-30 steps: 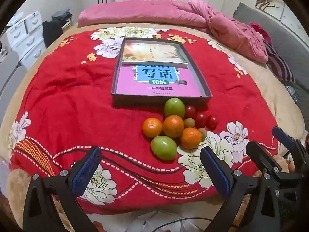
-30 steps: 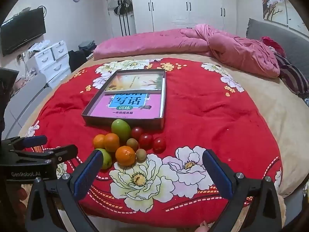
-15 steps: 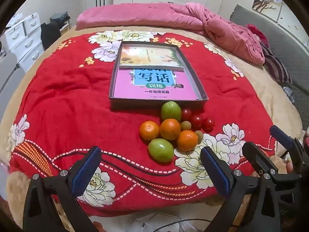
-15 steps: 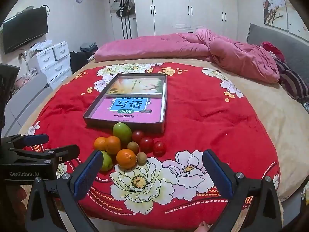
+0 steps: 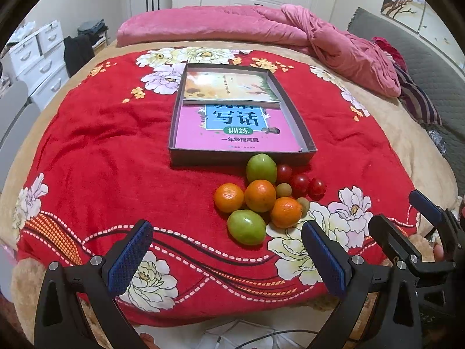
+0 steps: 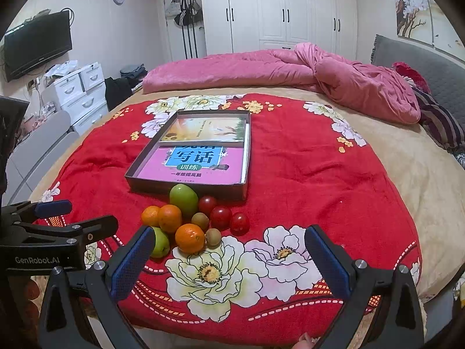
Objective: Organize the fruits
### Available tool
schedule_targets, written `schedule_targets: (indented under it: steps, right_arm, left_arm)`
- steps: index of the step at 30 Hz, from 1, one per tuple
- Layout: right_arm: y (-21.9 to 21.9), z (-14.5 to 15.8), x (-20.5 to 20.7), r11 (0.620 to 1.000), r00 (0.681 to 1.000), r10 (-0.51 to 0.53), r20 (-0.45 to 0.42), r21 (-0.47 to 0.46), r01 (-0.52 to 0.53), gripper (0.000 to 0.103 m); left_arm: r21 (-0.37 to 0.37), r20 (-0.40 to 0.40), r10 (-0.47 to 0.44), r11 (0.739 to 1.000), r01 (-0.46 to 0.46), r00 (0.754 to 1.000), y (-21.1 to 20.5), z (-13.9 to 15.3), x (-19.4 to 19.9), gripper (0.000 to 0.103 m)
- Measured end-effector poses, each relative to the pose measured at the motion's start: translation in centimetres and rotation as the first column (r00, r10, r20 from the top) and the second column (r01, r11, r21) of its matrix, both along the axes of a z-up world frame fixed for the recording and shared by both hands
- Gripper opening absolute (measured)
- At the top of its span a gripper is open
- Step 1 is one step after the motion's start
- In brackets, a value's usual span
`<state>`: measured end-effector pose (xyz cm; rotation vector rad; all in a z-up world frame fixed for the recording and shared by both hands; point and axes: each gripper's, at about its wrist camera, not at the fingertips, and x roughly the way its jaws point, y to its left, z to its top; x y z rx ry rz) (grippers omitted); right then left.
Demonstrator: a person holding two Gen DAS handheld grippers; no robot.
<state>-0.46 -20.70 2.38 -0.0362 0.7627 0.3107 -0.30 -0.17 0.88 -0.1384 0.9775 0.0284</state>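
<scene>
- Your left tool (image 5: 226,257) hangs with its blue pads spread wide and nothing between them, over the near edge of the red floral blanket (image 5: 96,151) on the bed.
- Your right tool (image 6: 229,261) is likewise wide open and empty, low over the big white flower printed on the blanket; in the left wrist view its black frame shows at the far right edge.
- Just beyond the left tool lies the nearer green fruit (image 5: 246,227), touching an orange (image 5: 286,212) on its right.
- Two more oranges (image 5: 229,197) (image 5: 260,195) sit side by side behind it, packed close in the cluster.
- A second green fruit (image 5: 261,169) rests at the far end of the pile, right against the near wall of the box.
- Three small red fruits (image 5: 300,181) line up on the right of the cluster, with two little brown-green ones (image 5: 283,190) tucked between them and the oranges.
- The shallow grey box (image 5: 241,158) lies beyond the fruit, holding a pink book (image 5: 238,133) with another book (image 5: 226,85) overlapping its far end.
- A rumpled pink quilt (image 5: 319,40) is heaped along the far side of the bed.
- White drawers (image 6: 78,87) stand at the far left.
</scene>
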Motion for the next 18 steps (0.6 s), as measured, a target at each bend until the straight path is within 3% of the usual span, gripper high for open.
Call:
schedule_targets:
  steps: [18]
  right_arm:
    - [-0.05, -0.14, -0.01, 1.000, 1.000, 0.001, -0.005, 0.002, -0.001, 0.103]
  left_arm:
    - [0.005, 0.012, 0.000, 1.000, 0.000, 1.000, -0.08, 0.43, -0.13, 0.102]
